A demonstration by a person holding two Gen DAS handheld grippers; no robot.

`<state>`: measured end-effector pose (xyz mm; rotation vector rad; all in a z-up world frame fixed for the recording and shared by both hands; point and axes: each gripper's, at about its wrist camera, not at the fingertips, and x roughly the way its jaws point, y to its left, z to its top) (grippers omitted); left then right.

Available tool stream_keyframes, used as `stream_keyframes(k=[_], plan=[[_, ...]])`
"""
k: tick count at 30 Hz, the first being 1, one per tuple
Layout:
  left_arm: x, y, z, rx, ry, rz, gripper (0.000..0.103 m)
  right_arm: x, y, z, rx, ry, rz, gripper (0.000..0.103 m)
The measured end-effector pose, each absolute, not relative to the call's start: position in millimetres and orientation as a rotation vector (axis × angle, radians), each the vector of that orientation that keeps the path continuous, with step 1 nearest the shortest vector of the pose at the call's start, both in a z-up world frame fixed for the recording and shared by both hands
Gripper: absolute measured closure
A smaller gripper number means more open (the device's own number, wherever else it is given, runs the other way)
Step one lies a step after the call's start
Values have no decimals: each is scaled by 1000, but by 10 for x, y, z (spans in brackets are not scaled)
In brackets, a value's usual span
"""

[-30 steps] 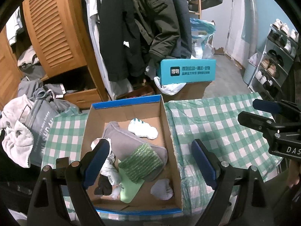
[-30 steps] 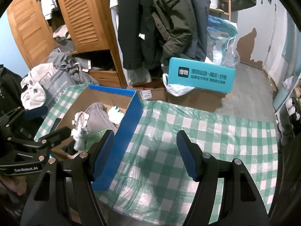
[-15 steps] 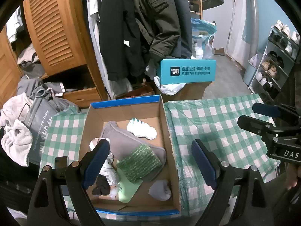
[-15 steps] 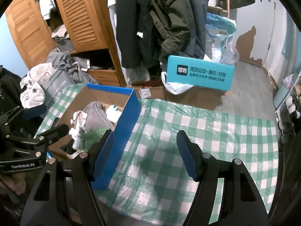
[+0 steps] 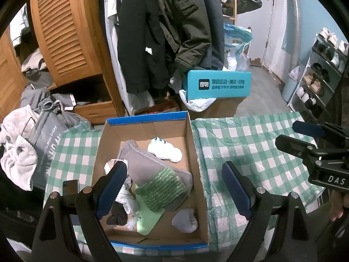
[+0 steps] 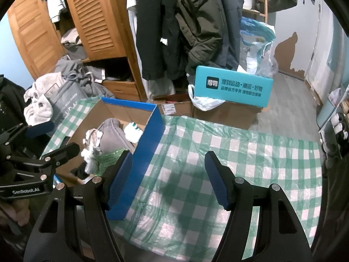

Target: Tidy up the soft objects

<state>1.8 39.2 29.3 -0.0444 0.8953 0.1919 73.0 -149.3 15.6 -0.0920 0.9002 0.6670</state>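
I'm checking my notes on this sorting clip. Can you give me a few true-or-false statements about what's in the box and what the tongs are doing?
1. Both tongs are open and hold nothing: left tongs, right tongs. True.
2. The cardboard box is empty. False: it holds socks and other soft things.
3. A white sock lies in the box. True.
4. The green bubble wrap lies on the checked tablecloth. False: it is in the box.
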Motion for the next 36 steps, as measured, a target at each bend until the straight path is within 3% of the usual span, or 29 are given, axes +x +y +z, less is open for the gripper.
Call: stream_keyframes(k=[36], plan=[[-12, 333, 353, -9, 876, 216, 10, 724, -1476, 179, -91, 897, 669, 35]])
